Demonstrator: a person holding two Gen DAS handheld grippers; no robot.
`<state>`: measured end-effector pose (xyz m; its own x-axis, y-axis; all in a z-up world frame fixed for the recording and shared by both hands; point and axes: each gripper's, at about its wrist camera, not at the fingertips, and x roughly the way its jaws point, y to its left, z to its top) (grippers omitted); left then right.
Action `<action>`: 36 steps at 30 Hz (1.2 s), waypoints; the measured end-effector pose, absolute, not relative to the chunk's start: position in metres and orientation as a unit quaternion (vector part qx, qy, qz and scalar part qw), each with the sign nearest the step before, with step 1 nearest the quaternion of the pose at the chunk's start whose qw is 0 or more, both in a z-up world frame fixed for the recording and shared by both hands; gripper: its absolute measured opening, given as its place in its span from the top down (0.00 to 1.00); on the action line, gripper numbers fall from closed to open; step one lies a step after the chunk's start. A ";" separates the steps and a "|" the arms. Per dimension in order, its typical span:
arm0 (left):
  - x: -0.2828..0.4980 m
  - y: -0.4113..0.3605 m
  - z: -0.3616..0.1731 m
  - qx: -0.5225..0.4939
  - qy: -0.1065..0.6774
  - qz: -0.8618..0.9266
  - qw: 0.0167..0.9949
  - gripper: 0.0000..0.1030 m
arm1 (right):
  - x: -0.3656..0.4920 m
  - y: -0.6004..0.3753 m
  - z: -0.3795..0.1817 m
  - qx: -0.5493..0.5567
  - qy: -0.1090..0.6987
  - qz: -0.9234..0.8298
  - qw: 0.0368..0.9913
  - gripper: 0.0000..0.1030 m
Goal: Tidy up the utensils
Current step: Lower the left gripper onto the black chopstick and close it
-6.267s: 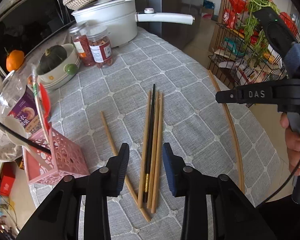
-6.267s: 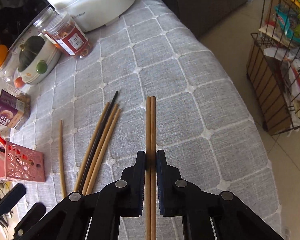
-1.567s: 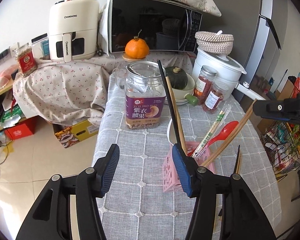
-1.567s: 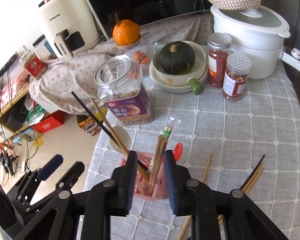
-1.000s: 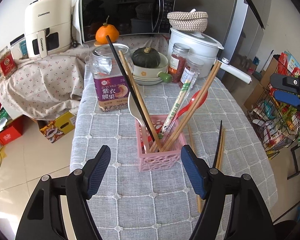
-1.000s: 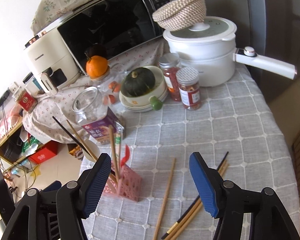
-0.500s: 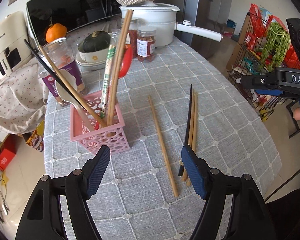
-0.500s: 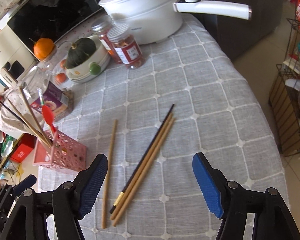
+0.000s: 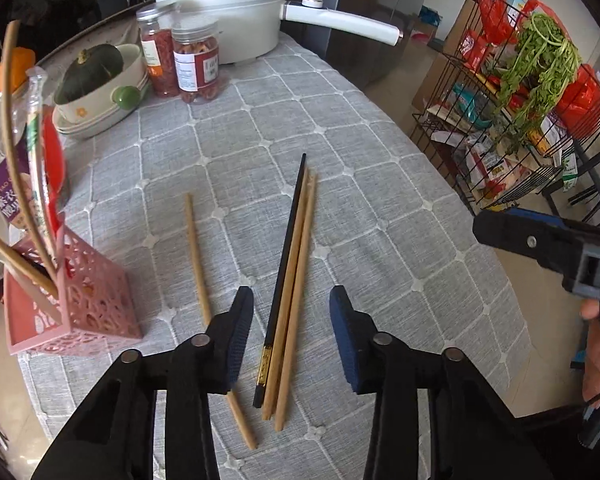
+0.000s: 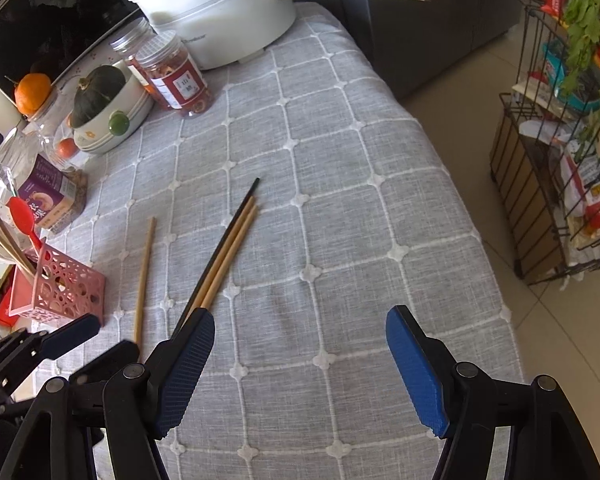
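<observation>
Table (image 9: 400, 216), grey cloth with white grid stitching: one, under both pairs of jaws.

Pot (image 9: 228, 4), white, long handle: one, far ahead of the jaws; a small grey word on its side in the right wrist view, too small to read.

Wire rack (image 9: 512, 120) of packets and green herbs: one, off the table to the right of the jaws.

Bowl (image 9: 100, 92), cream, holding a dark green squash: one, ahead and left.

Jars (image 9: 196, 64), clear with red-and-white labels: two, ahead and left; print unreadable. A third, larger jar (image 10: 48, 196) with a purple label in Chinese characters stands further left.

Pink basket (image 9: 68, 300), perforated: one, left of the left jaws, holding upright chopsticks, a red spoon and a wrapped pair.

Left gripper (image 9: 292, 332): jaws have just been closing, part-spread, straddling the bundle's near end without touching it.

Right gripper (image 10: 300, 364): jaws spread wide over bare cloth, nothing between them; reads "D" on its body in the left wrist view.

Bundle (image 9: 292, 276): one black chopstick with gold band, two wooden, lying side by side.

Single wooden chopstick (image 9: 198, 280): one, passing under the left finger (image 9: 236, 328).
</observation>
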<state>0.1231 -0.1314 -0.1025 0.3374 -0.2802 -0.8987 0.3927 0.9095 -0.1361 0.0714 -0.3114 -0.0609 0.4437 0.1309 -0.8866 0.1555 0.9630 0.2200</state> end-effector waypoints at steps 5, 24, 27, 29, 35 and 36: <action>0.163 -0.152 -0.123 0.056 0.555 -0.196 0.806 0.87 | 0.072 -0.317 -0.066 0.142 0.535 -0.008 0.833 0.26; 0.219 -0.177 -0.166 0.060 0.592 -0.161 0.787 0.96 | 0.075 -0.328 -0.069 0.163 0.542 0.000 0.824 0.26; 0.221 -0.172 -0.167 0.055 0.596 -0.157 0.786 0.96 | 0.075 -0.329 -0.070 0.163 0.544 -0.003 0.823 0.26; 0.220 -0.171 -0.167 0.053 0.597 -0.157 0.785 0.95 | 0.076 -0.329 -0.071 0.164 0.545 -0.004 0.822 0.26; 0.226 -0.180 -0.171 0.078 0.599 -0.148 0.783 0.89 | 0.079 -0.327 -0.073 0.164 0.547 -0.003 0.821 0.26; 0.226 -0.181 -0.171 0.082 0.597 -0.148 0.784 0.89 | 0.079 -0.327 -0.073 0.164 0.548 -0.003 0.821 0.26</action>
<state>0.2264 -0.1810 -0.1713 0.2433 -0.1341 -0.9606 0.3303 0.9427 -0.0479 0.0790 -0.3267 -0.0731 0.4004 0.1742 -0.8996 0.1842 0.9464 0.2652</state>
